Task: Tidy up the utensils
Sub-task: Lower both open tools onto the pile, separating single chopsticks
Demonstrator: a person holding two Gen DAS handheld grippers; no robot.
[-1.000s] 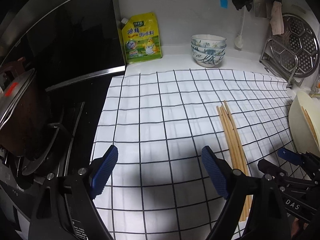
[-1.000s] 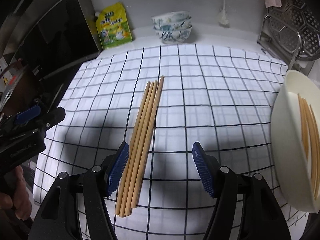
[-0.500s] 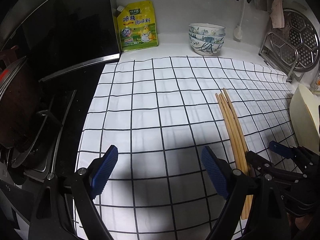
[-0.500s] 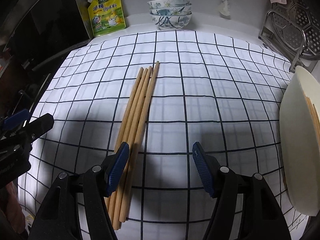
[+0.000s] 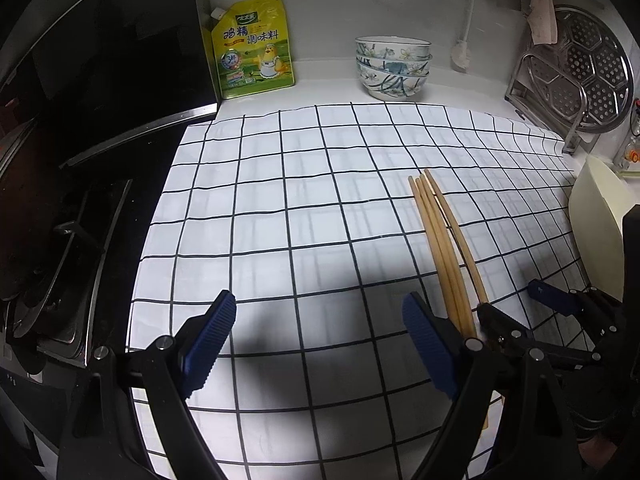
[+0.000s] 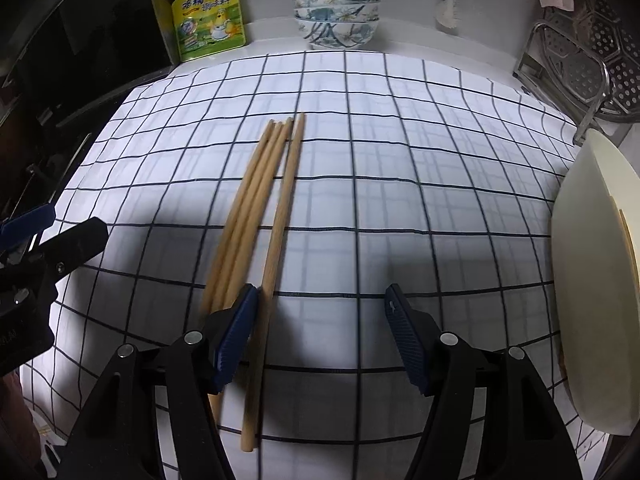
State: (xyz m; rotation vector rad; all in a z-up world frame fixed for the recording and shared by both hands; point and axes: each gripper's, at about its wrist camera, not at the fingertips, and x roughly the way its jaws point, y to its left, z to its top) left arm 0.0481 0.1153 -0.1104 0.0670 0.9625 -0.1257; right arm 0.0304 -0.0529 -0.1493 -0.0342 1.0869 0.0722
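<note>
1. Work surface: a checked cloth [image 6: 400, 184] covers the counter between a dark stove [image 5: 80, 200] on the left and a cream tray [image 6: 592, 280] at the right edge. The tray already holds at least one wooden stick, visible near its rim in the right wrist view; the exact count cannot be told.

2. Background items: a stack of patterned bowls [image 5: 394, 66], a yellow seasoning pouch [image 5: 254, 46] and a metal rack with a steamer plate [image 5: 580, 76] stand along the back wall, well apart from the work.

3. Task items: four chopsticks [image 6: 264, 200] lie on the cloth, roughly parallel. Three are bunched together; the fourth, rightmost chopstick [image 6: 280, 220] has splayed slightly away from them.

4. Right gripper [image 6: 320, 336]: wide open, holding nothing. Its left fingertip sits between the bunch of three and the single chopstick, touching or just beside the latter. The single chopstick lies inside the jaw gap, at its left edge.

5. Left gripper [image 5: 320, 340]: wide open, holding nothing, over bare cloth to the left of the chopsticks.

6. Step in hand (judgement): isolating one chopstick from the bunch for pickup.

7. Next move (judgement): close the right jaws on the single chopstick only, lift it without dragging the bunch, and carry it to the tray. A thin round stick may roll off the pad; centre it before closing.
</note>
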